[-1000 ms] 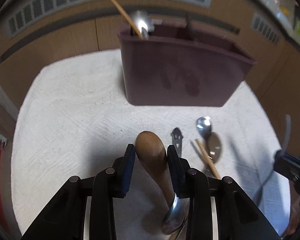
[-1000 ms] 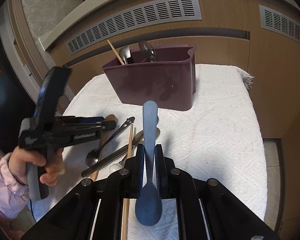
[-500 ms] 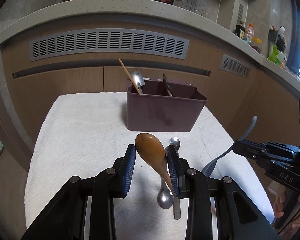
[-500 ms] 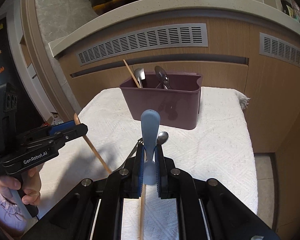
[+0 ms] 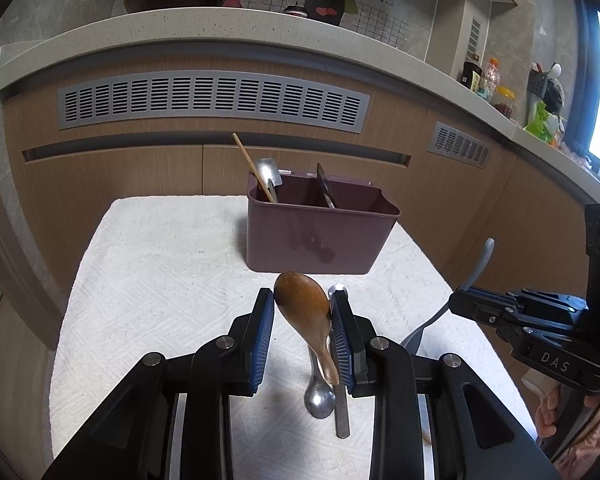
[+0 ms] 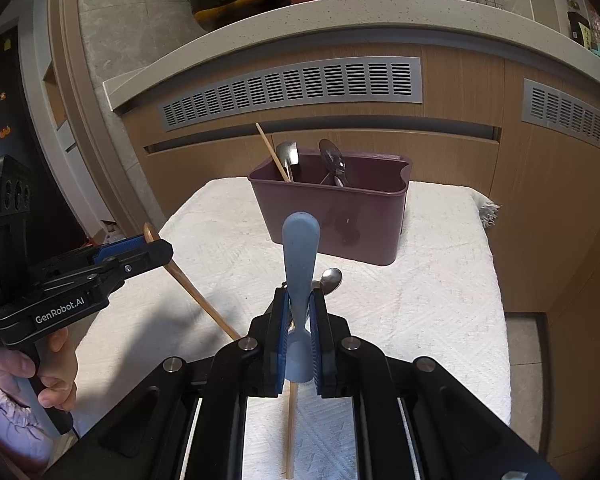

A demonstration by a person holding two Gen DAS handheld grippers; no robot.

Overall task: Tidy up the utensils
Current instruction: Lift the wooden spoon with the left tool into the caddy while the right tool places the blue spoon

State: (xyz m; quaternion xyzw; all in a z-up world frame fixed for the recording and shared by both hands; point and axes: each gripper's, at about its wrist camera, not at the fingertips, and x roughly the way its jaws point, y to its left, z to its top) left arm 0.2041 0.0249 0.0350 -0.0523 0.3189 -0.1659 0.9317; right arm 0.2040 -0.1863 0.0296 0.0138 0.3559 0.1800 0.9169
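Left hand-held gripper (image 5: 302,326) clamped on a wooden spoon (image 5: 305,320). Right hand-held gripper (image 6: 299,322) squeezed on a blue spoon (image 6: 300,256). Purple bin (image 6: 332,216) near the surface's (image 6: 420,300) far edge.

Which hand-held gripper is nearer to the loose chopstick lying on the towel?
Right. The right hand-held gripper hangs directly over the chopstick; the left hand-held gripper is off to its left.

My table wears a white textured cloth (image 6: 420,300), its frayed corner hanging off the far right edge. On it stand my maroon caddy (image 6: 332,220), a metal spoon (image 5: 319,400), a flat metal utensil (image 5: 342,420) and a chopstick (image 6: 290,432).
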